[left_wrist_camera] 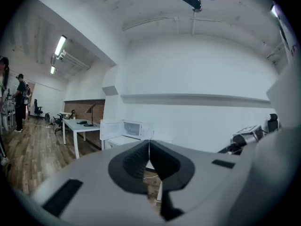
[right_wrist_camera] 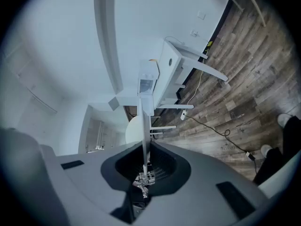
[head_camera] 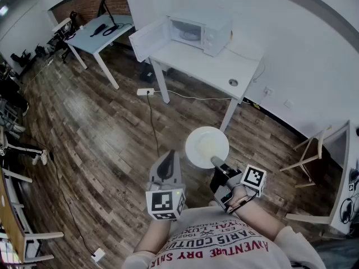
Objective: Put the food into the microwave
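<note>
**Plate held above the floor, microwave open on the far table**

The right gripper point(head_camera: 216, 162) has its jaws nearly together on the rim of a white plate point(head_camera: 206, 146); in the right gripper view the plate point(right_wrist_camera: 134, 129) stands edge-on between the pads. The plate is in the air over the wooden floor point(head_camera: 101, 128), in front of the person and well apart from the table. A pale yellowish patch point(head_camera: 209, 145) lies in its middle; I cannot tell what it is. The left gripper point(head_camera: 166, 160) is beside it, and its jaws are closed together with nothing between them point(left_wrist_camera: 149, 147).

The microwave point(head_camera: 199, 33) stands on a white table point(head_camera: 207, 66) against the white wall; its door point(head_camera: 148, 38) is swung open to the left. A power strip point(head_camera: 145, 92) lies on the floor under the table edge, and a thin cable point(head_camera: 152, 122) runs from it across the planks. A second table point(head_camera: 95, 41) stands further left, near a brick wall point(head_camera: 90, 4); a wooden chair point(head_camera: 308, 156) is at the right. In the left gripper view a person point(left_wrist_camera: 19, 102) stands far at the left, under ceiling lamps point(left_wrist_camera: 59, 46).
</note>
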Motion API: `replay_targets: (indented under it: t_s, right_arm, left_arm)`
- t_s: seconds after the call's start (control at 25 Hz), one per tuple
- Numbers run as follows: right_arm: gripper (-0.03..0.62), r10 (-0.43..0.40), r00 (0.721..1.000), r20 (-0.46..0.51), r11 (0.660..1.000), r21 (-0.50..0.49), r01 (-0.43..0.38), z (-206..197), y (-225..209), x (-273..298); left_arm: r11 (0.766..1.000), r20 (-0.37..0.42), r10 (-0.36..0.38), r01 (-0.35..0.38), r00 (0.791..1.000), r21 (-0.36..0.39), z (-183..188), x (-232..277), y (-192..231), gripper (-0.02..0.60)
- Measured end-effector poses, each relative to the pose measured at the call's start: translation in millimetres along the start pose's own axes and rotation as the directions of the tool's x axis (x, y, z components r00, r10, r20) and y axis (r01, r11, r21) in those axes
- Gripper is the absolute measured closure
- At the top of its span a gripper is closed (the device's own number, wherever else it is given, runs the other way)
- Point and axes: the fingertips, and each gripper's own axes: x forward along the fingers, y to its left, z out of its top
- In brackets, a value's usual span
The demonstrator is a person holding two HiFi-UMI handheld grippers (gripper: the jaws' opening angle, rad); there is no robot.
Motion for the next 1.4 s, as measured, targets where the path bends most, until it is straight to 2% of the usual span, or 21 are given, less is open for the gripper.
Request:
replay_targets:
  t_s: [0.36, 0.6, 1.0, 1.24, 1.4]
  right_arm:
    - [0.56, 0.014, 1.0, -0.012, 1.0, -0.023, -0.014, -9.6, 4.2, 7.5]
    - [0.56, 0.006, 0.999, -0.034, 0.999, -0.036, -0.007, -32.6, 7.3, 21.8]
    - [0.56, -0.019, 1.0, -0.017, 0.999, -0.032, 0.018, -68.9, 7.0, 65.7]
    - [0.56, -0.034, 0.998, -0.043, 0.999, -0.025, 0.033, -80.3, 12.2, 109.8]
    - [0.562, -0.053, 0.995, -0.085, 0.999, -0.016, 0.051, -75.3, 10.2, 140.0]
  left_arm:
    - [1.0, -0.015, -0.014, 0.014, 1.0, 0.0, -5.6, 1.0, 6.7, 0.575]
    - [1.0, -0.031, -0.013, 0.013, 0.999, -0.004, -10.4, -3.1, 24.8, 0.575]
    - [1.0, -0.049, 0.002, -0.003, 0.999, -0.022, -21.8, -23.4, 96.0, 0.575]
    - [1.0, -0.042, 0.02, -0.02, 0.999, -0.02, -16.0, -11.0, 131.0, 0.575]
    - [0.997, -0.052, 0.066, -0.067, 0.997, -0.034, -18.9, 5.1, 155.8, 0.575]
